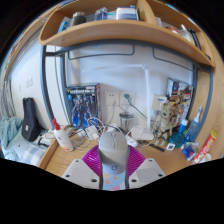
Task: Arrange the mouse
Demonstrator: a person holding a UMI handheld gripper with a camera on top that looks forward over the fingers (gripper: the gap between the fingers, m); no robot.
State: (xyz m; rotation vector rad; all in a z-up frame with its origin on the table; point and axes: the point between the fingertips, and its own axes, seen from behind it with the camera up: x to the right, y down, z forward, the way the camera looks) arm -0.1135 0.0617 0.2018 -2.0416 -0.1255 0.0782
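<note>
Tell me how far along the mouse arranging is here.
Done: the grey mouse is picked up, pinched between the tool's pink pads. In hand: it is carried above the wooden desk, facing the cluttered back wall. Left: setting it down and releasing; no placement spot is evident.

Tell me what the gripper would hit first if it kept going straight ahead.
Nothing new at first: the gripper already holds the grey mouse. Beyond it, probably the cluttered cables at the back of the wooden desk, though depth is unclear.
</note>
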